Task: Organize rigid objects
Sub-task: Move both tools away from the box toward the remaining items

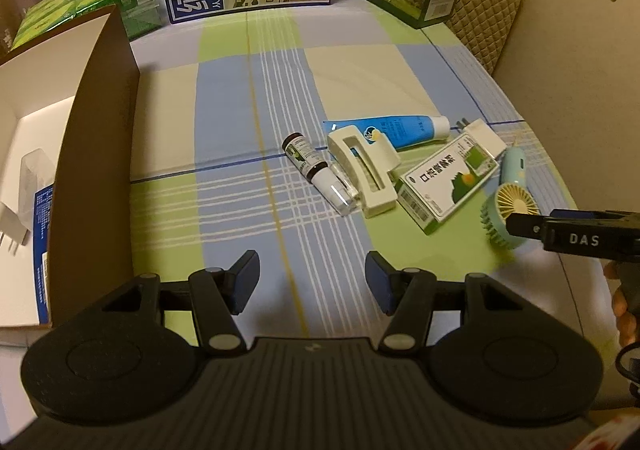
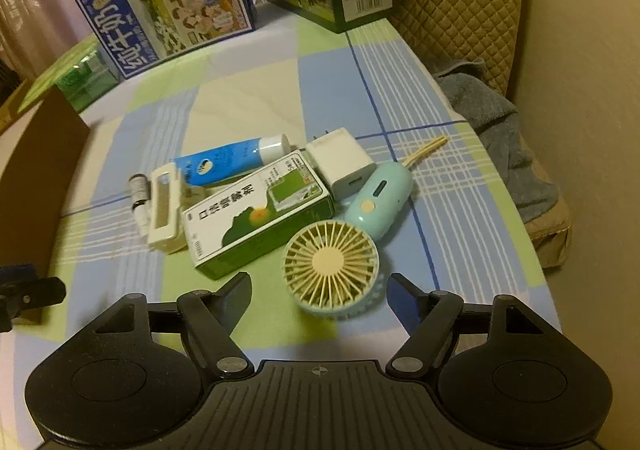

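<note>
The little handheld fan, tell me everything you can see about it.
The pale blue plastic handheld fan lies flat on the checked cloth, its round cream-spoked grille facing up and its oval handle, bearing a cream button and a dark slot, angled away. A cream strap trails from the handle's end. The green medicine box sits right beside it.

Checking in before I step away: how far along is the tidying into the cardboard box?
Barely started: the box holds a couple of items. Both grippers are open and empty, with the right gripper at the mini fan. Spray bottle, clip, tube, green carton, and charger remain.
</note>
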`<state>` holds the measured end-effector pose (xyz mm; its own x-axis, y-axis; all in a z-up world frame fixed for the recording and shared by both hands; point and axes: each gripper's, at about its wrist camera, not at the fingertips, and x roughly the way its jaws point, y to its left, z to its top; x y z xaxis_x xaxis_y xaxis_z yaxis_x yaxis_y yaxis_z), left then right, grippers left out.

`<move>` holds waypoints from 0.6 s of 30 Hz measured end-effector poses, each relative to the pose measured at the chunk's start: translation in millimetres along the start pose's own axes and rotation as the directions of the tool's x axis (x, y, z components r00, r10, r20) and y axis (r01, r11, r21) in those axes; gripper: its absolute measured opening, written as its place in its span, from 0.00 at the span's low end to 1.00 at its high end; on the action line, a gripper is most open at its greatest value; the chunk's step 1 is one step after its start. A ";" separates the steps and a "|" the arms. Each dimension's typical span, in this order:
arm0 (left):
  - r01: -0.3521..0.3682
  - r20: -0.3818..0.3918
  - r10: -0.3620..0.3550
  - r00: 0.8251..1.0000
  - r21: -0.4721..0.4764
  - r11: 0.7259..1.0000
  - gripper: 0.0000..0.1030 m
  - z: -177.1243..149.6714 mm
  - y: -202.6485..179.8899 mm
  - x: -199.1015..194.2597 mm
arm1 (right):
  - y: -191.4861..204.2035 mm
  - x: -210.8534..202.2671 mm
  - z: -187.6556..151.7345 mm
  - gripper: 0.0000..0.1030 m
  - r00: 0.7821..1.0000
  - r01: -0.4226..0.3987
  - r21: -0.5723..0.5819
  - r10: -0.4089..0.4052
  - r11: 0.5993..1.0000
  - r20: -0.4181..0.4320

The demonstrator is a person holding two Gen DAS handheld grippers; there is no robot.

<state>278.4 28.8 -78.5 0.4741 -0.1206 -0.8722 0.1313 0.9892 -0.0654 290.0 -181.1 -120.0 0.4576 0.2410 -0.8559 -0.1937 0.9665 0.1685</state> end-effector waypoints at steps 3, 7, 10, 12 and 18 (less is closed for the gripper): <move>-0.003 -0.006 0.003 1.000 0.002 1.000 0.53 3.8 -0.1 9.2 | -0.8 15.1 3.7 0.70 0.999 0.030 0.003 -0.030 1.000 -0.013; -0.004 -0.018 0.004 1.000 -0.004 1.000 0.53 8.2 -0.7 22.3 | -6.7 24.5 4.8 0.70 0.998 0.052 0.004 -0.052 0.999 -0.021; -0.005 -0.022 0.005 1.000 -0.008 1.000 0.53 11.0 -0.2 30.0 | -18.8 23.4 3.0 0.70 0.999 0.031 0.017 -0.030 0.999 -0.027; -0.005 -0.027 0.004 1.000 -0.012 1.000 0.53 12.2 0.7 34.5 | -27.0 20.7 1.6 0.70 0.999 0.037 0.031 -0.036 0.999 -0.029; -0.005 -0.035 0.004 0.999 -0.023 1.000 0.53 17.9 3.3 46.7 | -51.6 7.4 1.2 0.70 0.997 0.065 0.045 -0.064 0.997 -0.038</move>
<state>316.6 24.9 -110.7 0.4441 -0.1138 -0.8887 0.1092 0.9914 -0.0724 304.4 -229.0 -134.4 0.4358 0.1753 -0.8828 -0.1243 0.9832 0.1339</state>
